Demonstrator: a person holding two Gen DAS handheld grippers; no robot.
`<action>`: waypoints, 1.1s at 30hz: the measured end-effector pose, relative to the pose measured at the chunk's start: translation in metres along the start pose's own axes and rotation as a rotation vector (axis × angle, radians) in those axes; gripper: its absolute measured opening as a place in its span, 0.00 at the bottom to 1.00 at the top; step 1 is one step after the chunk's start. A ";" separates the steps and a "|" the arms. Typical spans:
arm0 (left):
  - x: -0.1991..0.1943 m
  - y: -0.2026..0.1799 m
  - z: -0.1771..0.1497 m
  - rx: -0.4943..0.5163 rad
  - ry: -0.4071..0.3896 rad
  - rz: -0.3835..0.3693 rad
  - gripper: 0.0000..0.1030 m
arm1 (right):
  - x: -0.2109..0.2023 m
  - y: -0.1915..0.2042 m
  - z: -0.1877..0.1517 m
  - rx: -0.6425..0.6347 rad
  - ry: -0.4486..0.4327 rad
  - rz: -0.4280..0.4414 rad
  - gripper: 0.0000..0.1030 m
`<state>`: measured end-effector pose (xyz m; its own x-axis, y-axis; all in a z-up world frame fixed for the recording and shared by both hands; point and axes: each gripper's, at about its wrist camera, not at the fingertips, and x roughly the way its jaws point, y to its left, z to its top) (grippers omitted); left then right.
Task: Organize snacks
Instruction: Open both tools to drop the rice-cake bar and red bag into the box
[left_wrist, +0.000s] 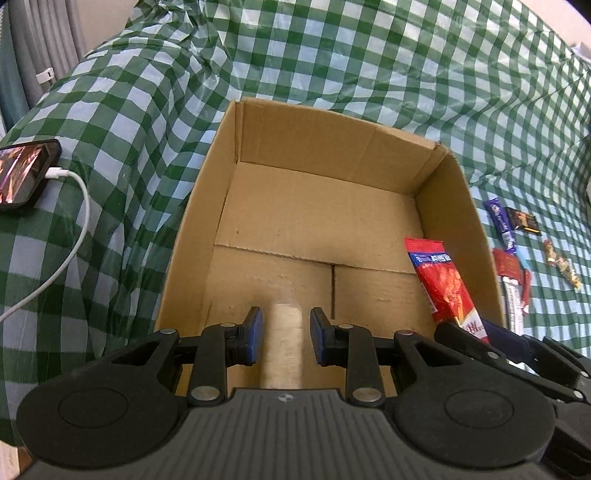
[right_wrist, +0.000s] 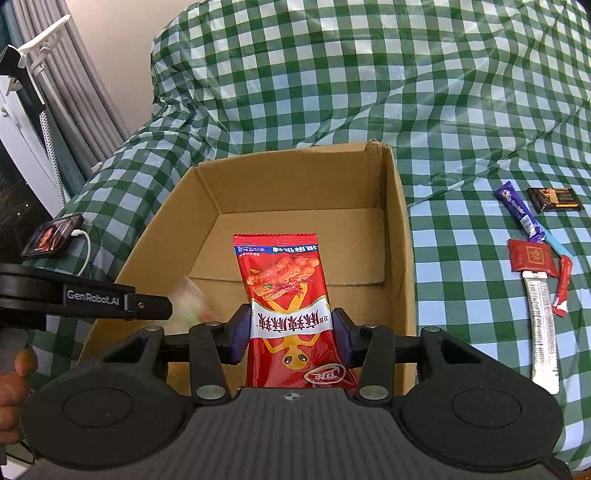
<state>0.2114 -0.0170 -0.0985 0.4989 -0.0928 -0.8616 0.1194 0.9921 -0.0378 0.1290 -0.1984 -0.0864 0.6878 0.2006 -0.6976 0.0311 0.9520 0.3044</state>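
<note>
Right gripper clamped on a red snack packet, blue pads pressing both edges, packet poised over the open cardboard box; its lower end is cut off behind the gripper body. Left gripper over the same box, fingers part-way apart with a pale, blurred item between them; contact and identity hard to make out. Loose snacks lie on the checked cloth right of the box. Phone at left, partly cropped, white cable plugged in.
</note>
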 end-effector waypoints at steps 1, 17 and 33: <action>0.003 0.000 0.001 0.001 0.003 0.003 0.30 | 0.002 0.000 0.000 0.003 0.002 0.001 0.47; -0.050 0.037 -0.037 -0.016 -0.001 0.057 1.00 | -0.028 -0.004 -0.008 0.073 0.030 -0.031 0.92; -0.148 -0.002 -0.131 0.046 -0.097 0.098 1.00 | -0.154 0.050 -0.069 -0.156 -0.134 -0.092 0.99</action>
<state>0.0252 0.0056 -0.0370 0.5909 -0.0058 -0.8067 0.1040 0.9922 0.0690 -0.0253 -0.1654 -0.0081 0.7778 0.0884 -0.6223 -0.0067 0.9912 0.1324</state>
